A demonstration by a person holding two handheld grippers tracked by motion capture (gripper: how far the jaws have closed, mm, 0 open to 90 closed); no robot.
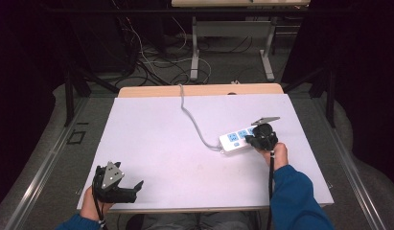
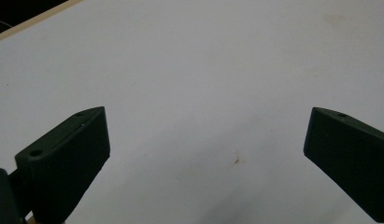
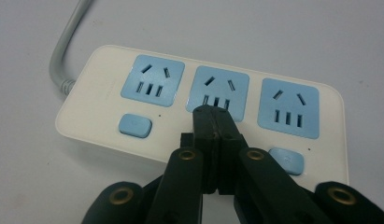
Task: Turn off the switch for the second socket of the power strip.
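Counter, a flat white board with a pale wooden far edge, carries everything here, and the landmark on it is the cream plastic power strip with three blue socket faces. Far to the left of the strip, at the near left corner of the counter, the left tool rests in a hand, its two black jaws spread wide apart with nothing between them; in the left gripper view the left tool frames bare white surface with a small brown speck. A grey cable leaves the strip's left end and curves away to the counter's far edge. The strip itself lies right of the counter's middle. At the strip's near right side sits the right tool, held by a hand in a blue sleeve. In the right gripper view the right tool has its jaws pressed together, tips over the middle socket, just above the strip's middle blue button position; whether they touch cannot be told.
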